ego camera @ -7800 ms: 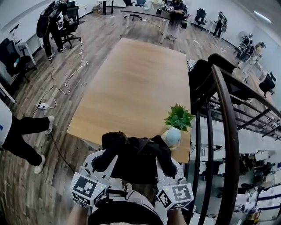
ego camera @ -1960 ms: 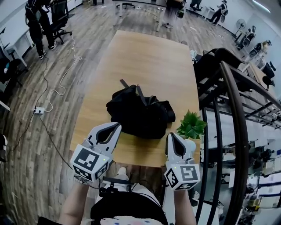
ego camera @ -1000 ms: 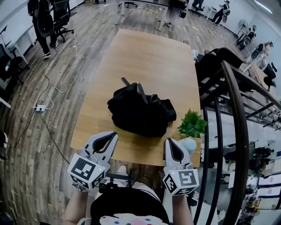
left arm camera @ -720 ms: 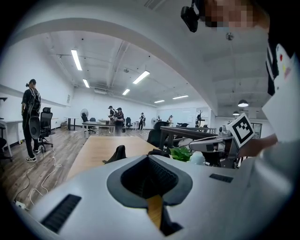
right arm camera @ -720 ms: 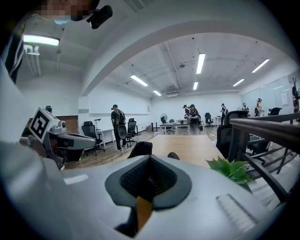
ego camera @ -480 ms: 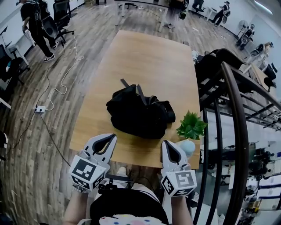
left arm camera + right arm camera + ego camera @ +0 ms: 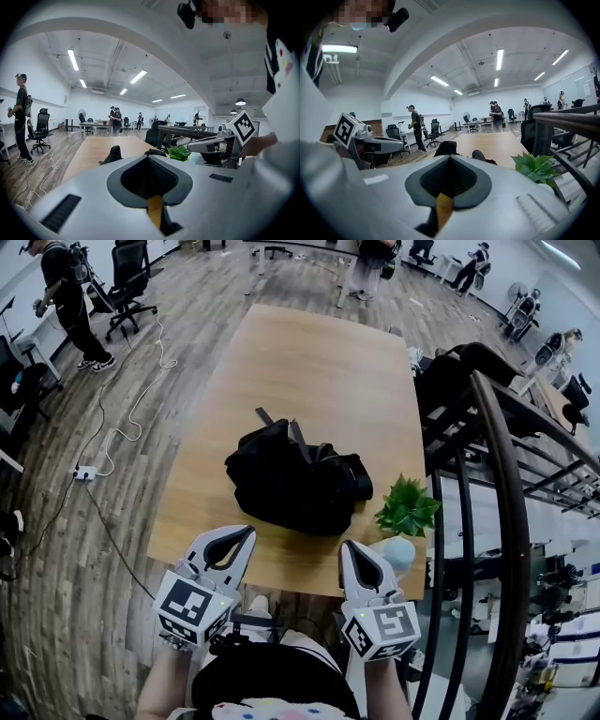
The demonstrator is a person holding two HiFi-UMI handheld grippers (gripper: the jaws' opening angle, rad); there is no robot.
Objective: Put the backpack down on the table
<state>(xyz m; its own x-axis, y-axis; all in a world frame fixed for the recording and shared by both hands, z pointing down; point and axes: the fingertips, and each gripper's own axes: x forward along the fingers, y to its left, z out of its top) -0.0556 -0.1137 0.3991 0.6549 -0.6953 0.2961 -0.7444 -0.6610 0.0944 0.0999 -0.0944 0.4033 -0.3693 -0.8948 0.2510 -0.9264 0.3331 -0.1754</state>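
Nearest the camera, the left gripper and right gripper hover just off the near edge of the table, each w/ jaws pressed together and nothing between them; neither touches the load. Just beyond, the black backpack lies slumped on the wooden top, nr the near end and twd the right side, two straps trailing off its far side. By the look of it, the set-down is done. Handling, as a judgement: soft fabric, no stiff shell, will sag wherever unsupported, prob. some weight inside; not fragile, not slippery. Best hold would be a strap or top handle, or bunched fabric on each side w/ both tools, since one pinch on the body would likely just pull cloth. A small potted plant stands close beside the bag at the table's right edge, the one thing a swinging bag could knock. Farther on, a dark railing curves along the right, a white cable snakes over the floor at left, and people stand among desks and chairs in the bkgd.
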